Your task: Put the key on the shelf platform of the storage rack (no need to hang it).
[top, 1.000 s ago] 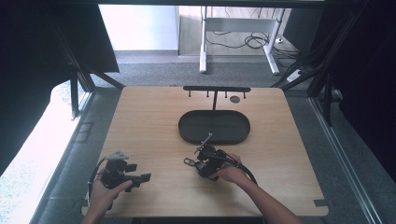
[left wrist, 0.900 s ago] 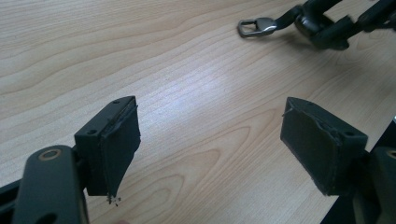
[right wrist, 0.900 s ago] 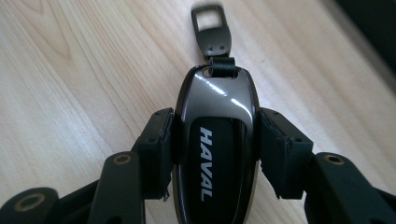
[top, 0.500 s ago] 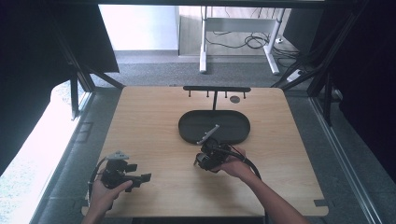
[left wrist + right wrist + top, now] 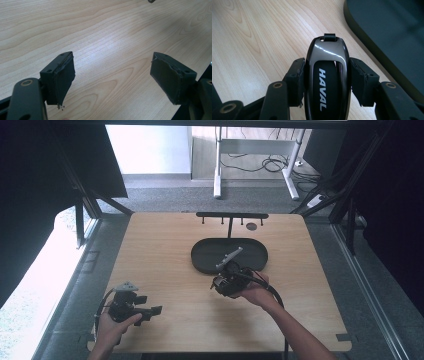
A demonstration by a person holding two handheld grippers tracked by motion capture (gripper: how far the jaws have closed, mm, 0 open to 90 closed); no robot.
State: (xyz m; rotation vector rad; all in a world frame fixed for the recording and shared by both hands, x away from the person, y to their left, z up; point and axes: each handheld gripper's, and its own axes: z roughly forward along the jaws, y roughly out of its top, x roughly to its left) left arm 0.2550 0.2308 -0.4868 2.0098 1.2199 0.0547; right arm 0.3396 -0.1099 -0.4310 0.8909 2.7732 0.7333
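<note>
A glossy black car key fob [image 5: 328, 75] marked HAVAL sits between the jaws of my right gripper [image 5: 327, 76], which is shut on its sides. The fob's loop end points toward the black oval tray [image 5: 387, 40] just ahead. From above, my right gripper [image 5: 227, 279] hovers at the near edge of the tray [image 5: 205, 262] near the table's middle. My left gripper [image 5: 112, 75] is open over bare wood, nothing between its pads. In the high view it [image 5: 150, 310] rests near the front left corner, held in a hand.
A black rack with small hooks [image 5: 231, 215] stands at the table's far edge behind the tray, with a small dark disc [image 5: 251, 226] beside it. The wooden table [image 5: 160, 250] has open space on its left half and far right.
My right gripper has moved right and forward with the fob, from left of the tray's front to its near rim. The left gripper has stayed put.
</note>
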